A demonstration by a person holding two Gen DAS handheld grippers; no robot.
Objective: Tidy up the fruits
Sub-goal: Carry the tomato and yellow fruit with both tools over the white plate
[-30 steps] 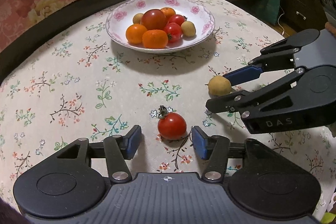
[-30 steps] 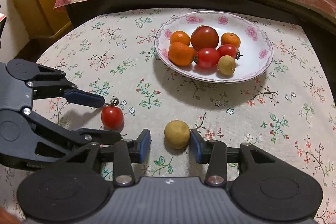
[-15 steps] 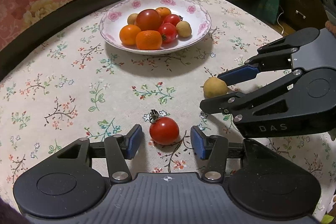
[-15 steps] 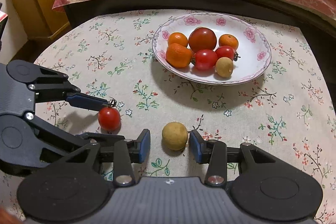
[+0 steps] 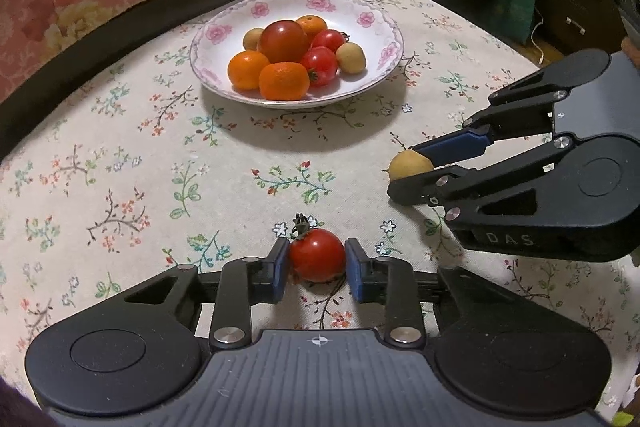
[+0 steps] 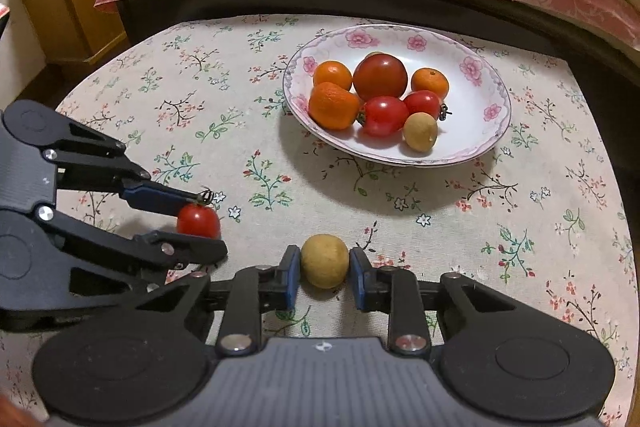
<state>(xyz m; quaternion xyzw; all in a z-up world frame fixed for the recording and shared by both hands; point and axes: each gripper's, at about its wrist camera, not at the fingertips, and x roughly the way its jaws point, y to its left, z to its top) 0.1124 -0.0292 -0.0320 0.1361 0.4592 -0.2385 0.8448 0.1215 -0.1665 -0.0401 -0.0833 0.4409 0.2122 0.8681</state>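
While the left claw point(image 5: 317, 263) clamps a tomato point(image 5: 318, 254), the right claw point(image 6: 323, 274) clamps a longan point(image 6: 324, 260).

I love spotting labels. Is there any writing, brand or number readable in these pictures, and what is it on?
"DAS": raised letters on the side of the black plastic right gripper, seen from the left wrist camera.
No other text is readable. The white floral-rimmed plate and the flowered tablecloth carry patterns only, no words.

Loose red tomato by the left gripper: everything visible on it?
The tomato is small, round, glossy red, with a dried dark stem on top, far side. It sits upright on the floral tablecloth, short of the plate. The left gripper has its blue-padded jaws closed against both flanks. Lift not evident.
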